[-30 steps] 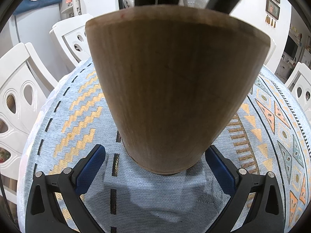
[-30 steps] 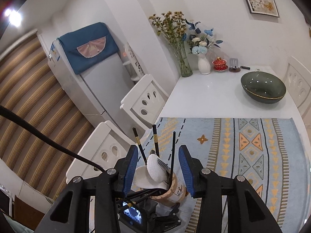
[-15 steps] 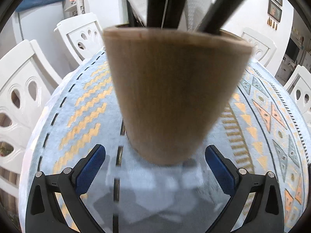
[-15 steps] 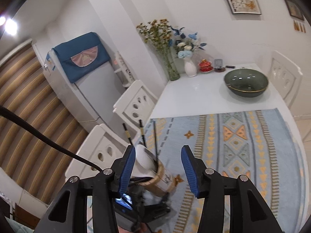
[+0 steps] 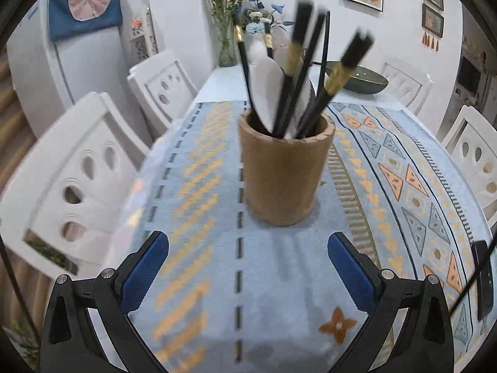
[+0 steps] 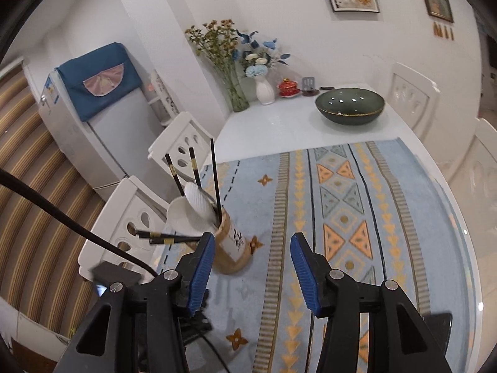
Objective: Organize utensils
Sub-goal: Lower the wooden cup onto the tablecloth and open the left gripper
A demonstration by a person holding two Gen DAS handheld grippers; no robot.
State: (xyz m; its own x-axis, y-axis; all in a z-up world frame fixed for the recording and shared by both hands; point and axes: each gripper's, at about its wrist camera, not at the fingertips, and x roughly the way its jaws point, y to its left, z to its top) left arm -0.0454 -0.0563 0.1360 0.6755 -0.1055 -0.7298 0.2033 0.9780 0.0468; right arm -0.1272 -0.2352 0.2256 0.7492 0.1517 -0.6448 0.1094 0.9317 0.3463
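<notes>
A wooden utensil holder (image 5: 285, 171) stands upright on the patterned blue table runner (image 5: 217, 279). It holds several black chopsticks (image 5: 298, 71) with gold bands and white spoons (image 5: 264, 93). My left gripper (image 5: 247, 258) hangs open a short way in front of it, with nothing between its blue pads. In the right wrist view the holder (image 6: 231, 242) stands just left of and beyond the left pad, and two chopsticks (image 6: 164, 237) lean out to the left. My right gripper (image 6: 253, 270) is open; its jaws have just been opening, and only the runner shows between them.
A dark green bowl (image 6: 349, 105), a white vase (image 6: 264, 90), a glass vase of flowers (image 6: 236, 93) and a red lidded cup (image 6: 287, 87) stand at the table's far end. White chairs (image 5: 87, 180) line both sides. A dark flat object (image 5: 483, 276) lies at the runner's right edge.
The left gripper has drawn back and up from the holder, which now shows whole and farther off. The right gripper has shifted right and lower, leaving the holder left of its fingers.
</notes>
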